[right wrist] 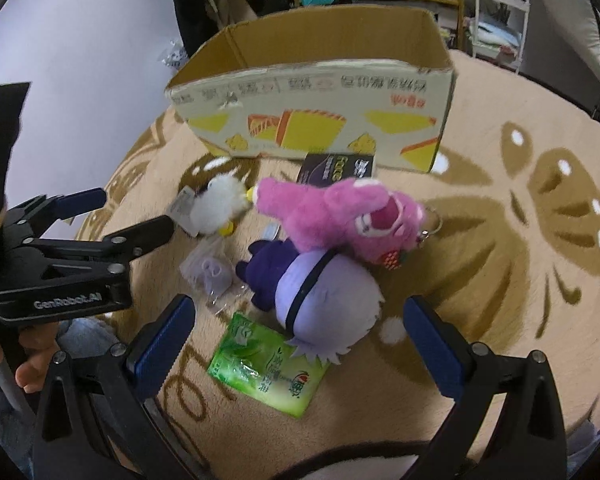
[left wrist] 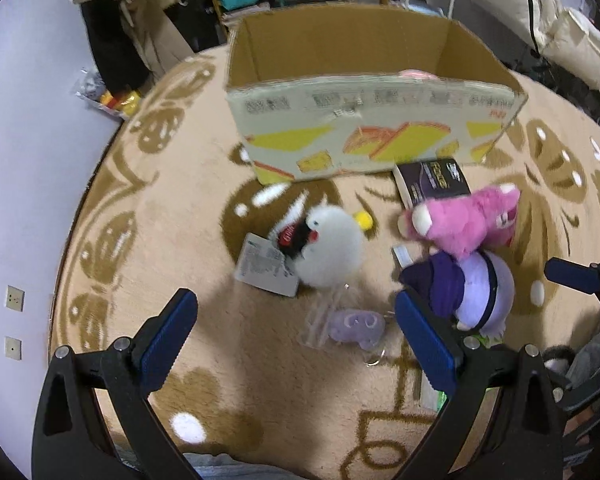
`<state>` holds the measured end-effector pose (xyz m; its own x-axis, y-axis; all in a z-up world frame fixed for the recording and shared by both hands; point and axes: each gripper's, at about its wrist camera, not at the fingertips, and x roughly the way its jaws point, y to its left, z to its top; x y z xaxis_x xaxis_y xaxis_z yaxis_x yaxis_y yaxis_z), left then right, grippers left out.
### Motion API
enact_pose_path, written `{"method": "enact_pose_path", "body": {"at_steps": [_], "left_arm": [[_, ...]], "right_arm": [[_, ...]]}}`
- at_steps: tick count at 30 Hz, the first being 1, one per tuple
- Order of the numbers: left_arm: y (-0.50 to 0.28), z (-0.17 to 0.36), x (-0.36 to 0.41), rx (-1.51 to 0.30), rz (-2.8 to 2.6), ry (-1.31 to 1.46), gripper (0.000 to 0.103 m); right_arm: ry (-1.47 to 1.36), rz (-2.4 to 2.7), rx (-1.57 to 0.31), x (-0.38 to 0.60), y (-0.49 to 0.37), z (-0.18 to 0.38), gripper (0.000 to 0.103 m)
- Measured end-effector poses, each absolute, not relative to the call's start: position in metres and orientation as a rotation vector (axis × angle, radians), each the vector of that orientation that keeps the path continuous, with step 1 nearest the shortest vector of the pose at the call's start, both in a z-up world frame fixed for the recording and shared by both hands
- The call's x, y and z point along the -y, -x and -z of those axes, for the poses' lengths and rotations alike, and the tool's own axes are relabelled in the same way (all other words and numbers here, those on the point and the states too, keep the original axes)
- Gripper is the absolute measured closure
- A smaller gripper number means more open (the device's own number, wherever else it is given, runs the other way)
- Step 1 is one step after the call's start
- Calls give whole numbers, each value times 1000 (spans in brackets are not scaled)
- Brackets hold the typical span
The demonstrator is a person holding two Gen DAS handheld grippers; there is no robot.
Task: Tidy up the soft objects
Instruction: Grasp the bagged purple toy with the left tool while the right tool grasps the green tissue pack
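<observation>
Hovering both hand-held grippers, jaws wide and empty, over soft toys.
I'd pinch the light, squashy lilac round plush toy [right wrist: 324, 300] mid-body; it should compress easily.

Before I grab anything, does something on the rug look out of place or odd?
Yes: a flat green plastic packet lies half under the lilac round plush toy, and a dark printed booklet leans by the cardboard box. Neither looks soft. The box's rim looks torn.
</observation>
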<state>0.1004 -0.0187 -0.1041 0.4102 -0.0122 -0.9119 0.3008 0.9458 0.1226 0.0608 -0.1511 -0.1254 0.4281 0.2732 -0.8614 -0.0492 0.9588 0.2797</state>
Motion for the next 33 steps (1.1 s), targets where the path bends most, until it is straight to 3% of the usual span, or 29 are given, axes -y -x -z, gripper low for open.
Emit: {"method": "enact_pose_path", "body": {"at_steps": [20,33], "left_arm": [[-113,159,36,-1340,301,-310,5],[-127,192,58,-1415,322,-383,5]], "right_arm": [[-248,-252,-1345,127,-75,183,0],[-270,-245,-1395,123,-83,200,0]]}}
